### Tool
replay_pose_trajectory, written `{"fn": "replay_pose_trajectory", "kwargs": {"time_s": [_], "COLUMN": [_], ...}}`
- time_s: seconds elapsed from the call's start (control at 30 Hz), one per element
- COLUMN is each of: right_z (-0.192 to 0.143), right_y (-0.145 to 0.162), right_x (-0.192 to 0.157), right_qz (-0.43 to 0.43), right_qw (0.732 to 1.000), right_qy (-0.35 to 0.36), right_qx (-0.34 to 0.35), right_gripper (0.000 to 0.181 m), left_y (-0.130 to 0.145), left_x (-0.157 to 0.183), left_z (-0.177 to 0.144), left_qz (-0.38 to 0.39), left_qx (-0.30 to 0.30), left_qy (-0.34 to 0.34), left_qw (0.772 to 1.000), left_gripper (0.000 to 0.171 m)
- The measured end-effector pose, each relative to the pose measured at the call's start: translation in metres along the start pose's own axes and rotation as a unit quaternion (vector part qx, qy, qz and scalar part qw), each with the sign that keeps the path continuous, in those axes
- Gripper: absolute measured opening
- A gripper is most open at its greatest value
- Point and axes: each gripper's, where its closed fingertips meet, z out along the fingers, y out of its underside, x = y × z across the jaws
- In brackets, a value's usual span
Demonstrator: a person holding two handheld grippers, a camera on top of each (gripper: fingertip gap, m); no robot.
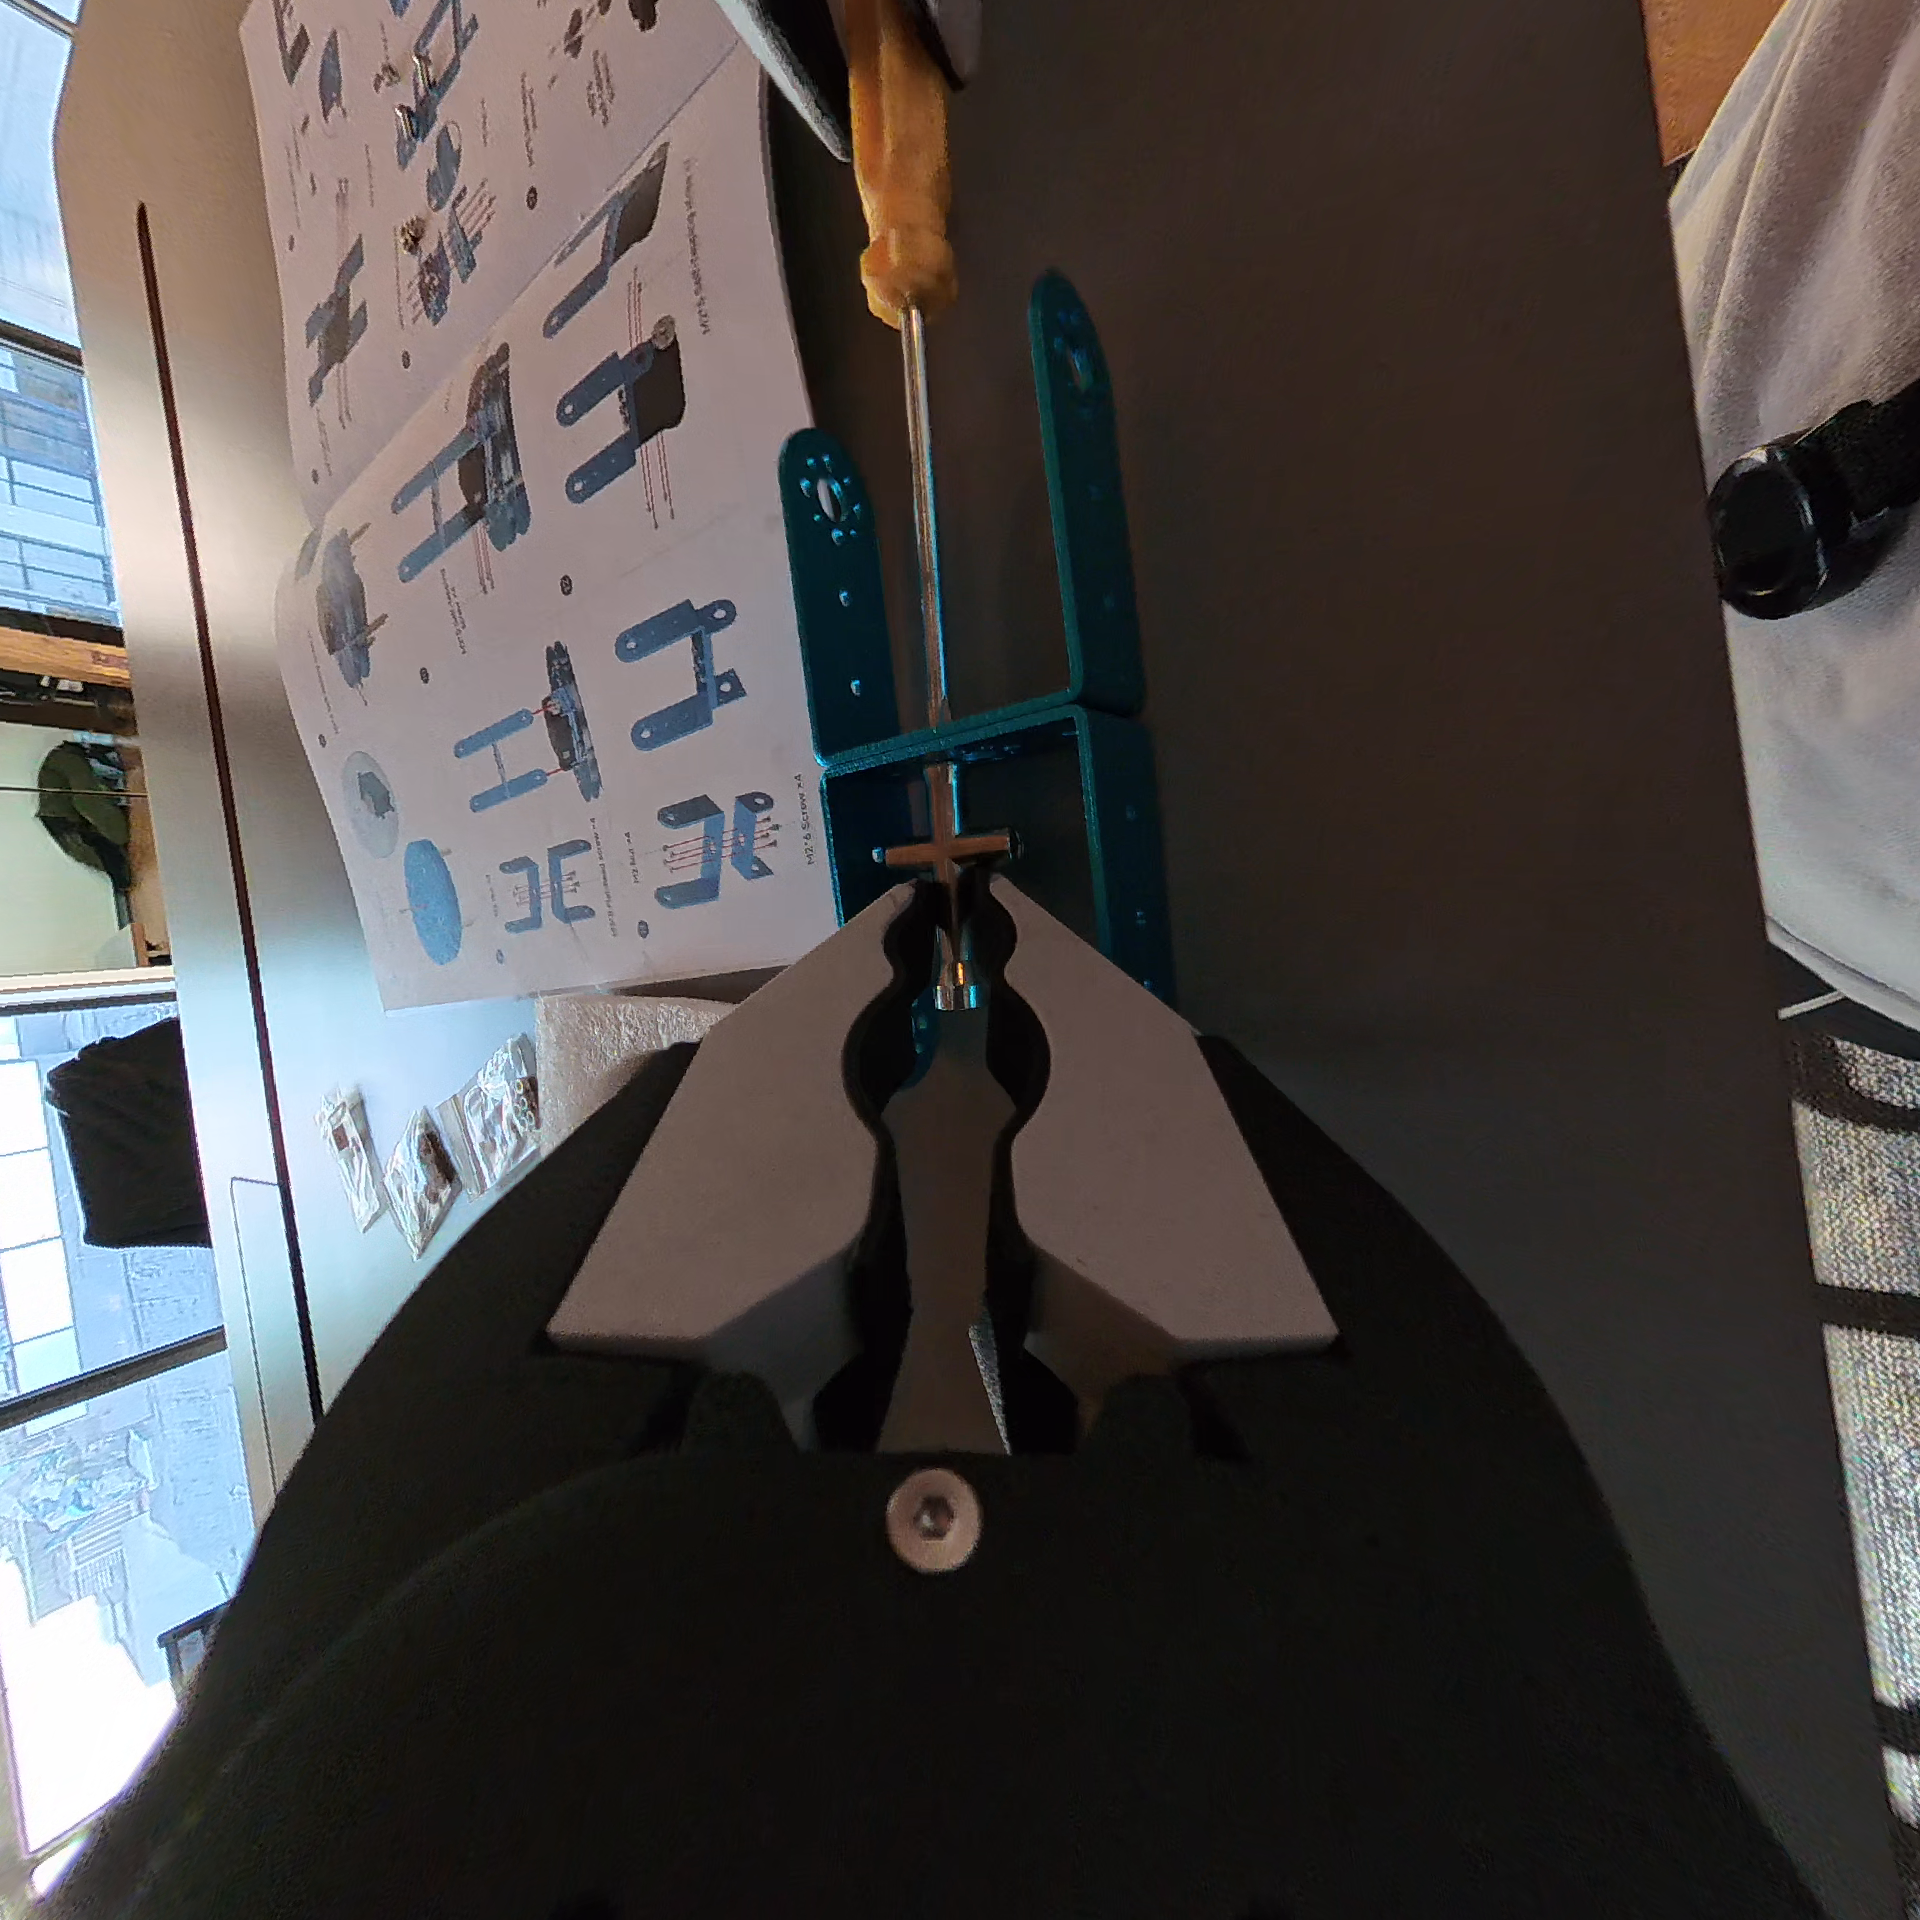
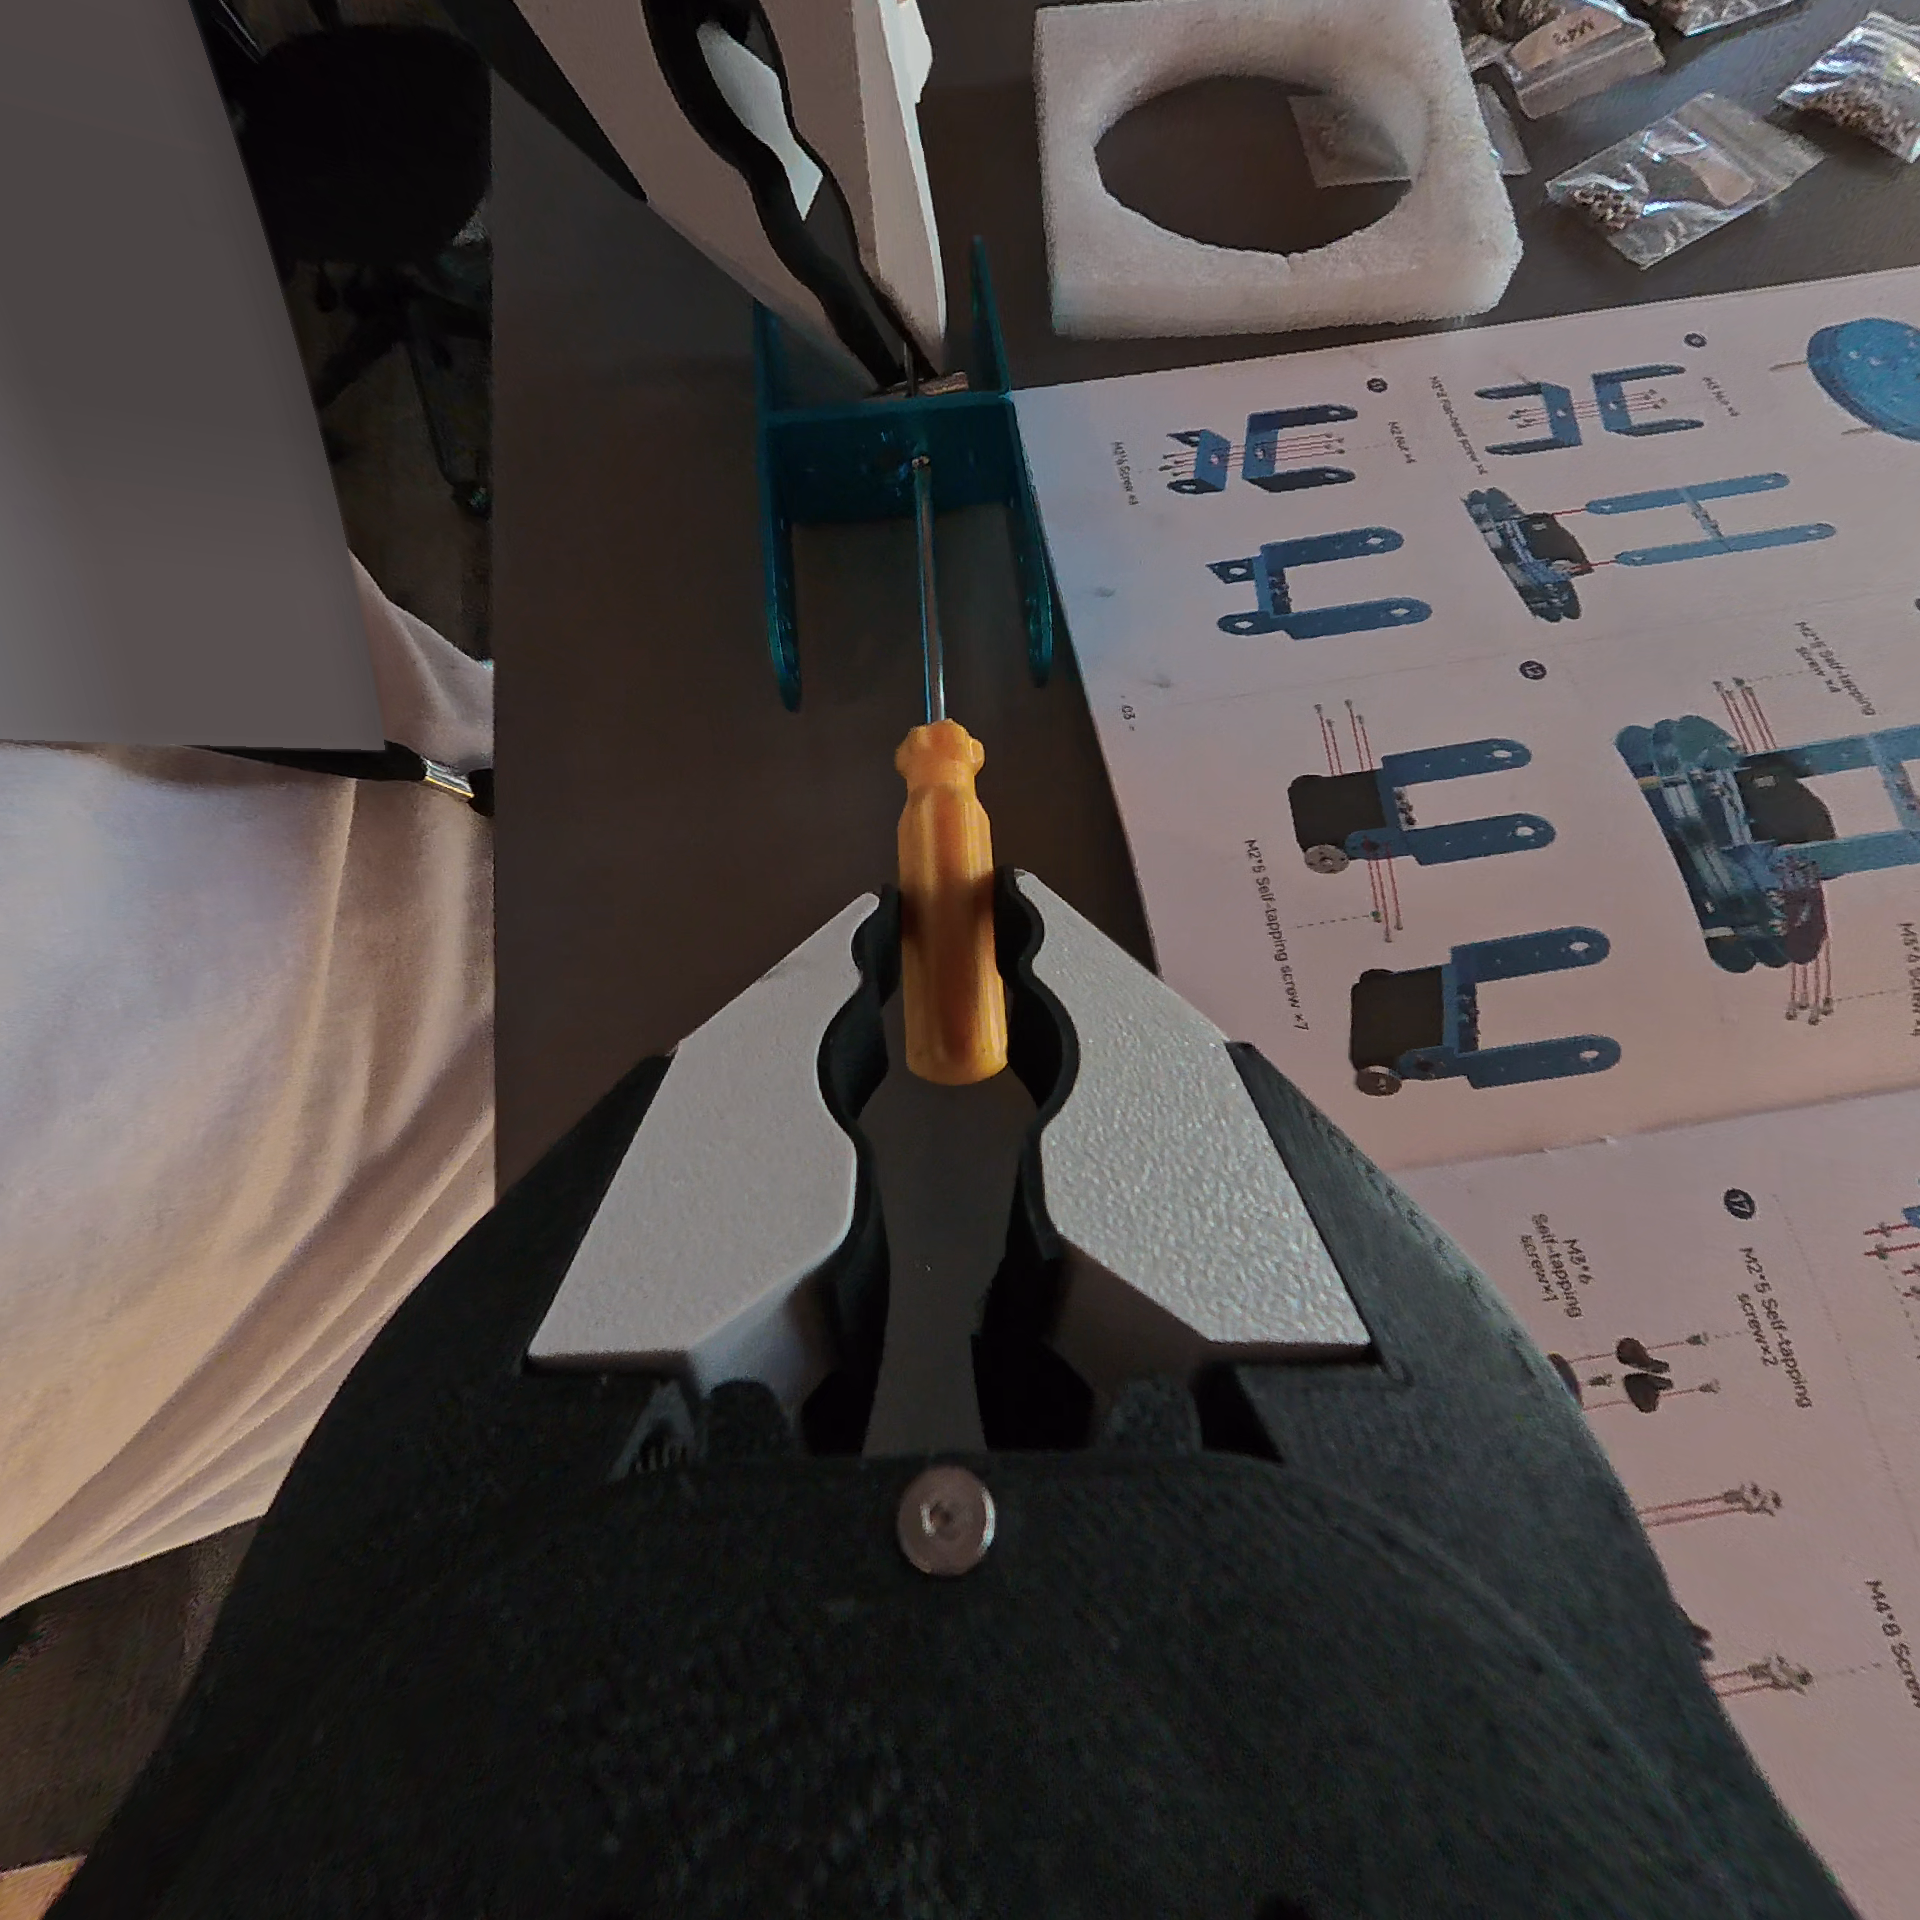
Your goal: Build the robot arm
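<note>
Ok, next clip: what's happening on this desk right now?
The right gripper has its jaws closed on the handle of an orange-handled screwdriver, whose shaft reaches to the joined walls of two teal metal U-shaped brackets on the dark desk. The left gripper has its jaws closed on a small silver cross-shaped wrench on the other side of those walls. A printed assembly instruction sheet lies beside them, with a white foam block and small parts bags beyond.
</note>
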Motion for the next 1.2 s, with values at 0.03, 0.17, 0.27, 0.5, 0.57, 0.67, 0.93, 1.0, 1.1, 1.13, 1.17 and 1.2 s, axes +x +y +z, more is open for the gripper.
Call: {"fn": "replay_pose_trajectory", "kwargs": {"time_s": [0.03, 0.17, 0.27, 0.5, 0.57, 0.67, 0.93, 1.0, 1.1, 1.13, 1.17, 1.2], "right_z": [0.000, -0.004, -0.005, -0.005, -0.006, -0.005, -0.003, -0.002, -0.001, -0.001, 0.000, 0.000], "right_y": [-0.001, -0.005, -0.007, -0.007, -0.009, -0.007, -0.005, -0.004, -0.004, -0.003, -0.003, -0.002], "right_x": [-0.002, -0.005, -0.005, -0.008, -0.011, -0.007, -0.003, -0.002, -0.001, -0.001, -0.001, -0.001], "right_qz": [0.002, 0.038, 0.066, 0.133, 0.155, 0.172, 0.240, 0.260, 0.291, 0.303, 0.312, 0.320], "right_qw": [1.000, 0.999, 0.997, 0.987, 0.980, 0.977, 0.958, 0.950, 0.937, 0.932, 0.928, 0.924], "right_qy": [0.000, -0.018, -0.037, -0.090, -0.118, -0.124, -0.157, -0.168, -0.190, -0.198, -0.204, -0.209], "right_qx": [0.000, 0.013, 0.020, 0.024, 0.029, 0.030, 0.024, 0.024, 0.025, 0.026, 0.025, 0.024], "right_gripper": [0.017, 0.017, 0.017, 0.016, 0.016, 0.015, 0.015, 0.015, 0.014, 0.014, 0.014, 0.014], "left_y": [0.000, -0.002, -0.003, -0.003, -0.003, -0.004, -0.004, -0.004, -0.004, -0.004, -0.004, -0.004], "left_x": [0.001, 0.004, 0.005, 0.006, 0.007, 0.008, 0.008, 0.008, 0.008, 0.008, 0.008, 0.009], "left_z": [-0.001, -0.004, -0.005, -0.007, -0.007, -0.007, -0.007, -0.007, -0.007, -0.007, -0.007, -0.007], "left_qz": [0.000, 0.009, 0.011, 0.011, 0.012, 0.012, 0.013, 0.011, 0.008, 0.009, 0.008, 0.007], "left_qx": [0.001, 0.004, 0.008, 0.011, 0.011, 0.010, 0.007, 0.008, 0.010, 0.010, 0.009, 0.009], "left_qy": [-0.001, -0.011, -0.016, -0.021, -0.021, -0.021, -0.020, -0.020, -0.019, -0.019, -0.019, -0.018], "left_qw": [1.000, 1.000, 1.000, 1.000, 1.000, 1.000, 1.000, 1.000, 1.000, 1.000, 1.000, 1.000], "left_gripper": [0.005, 0.005, 0.005, 0.005, 0.005, 0.005, 0.005, 0.005, 0.005, 0.005, 0.005, 0.005]}}
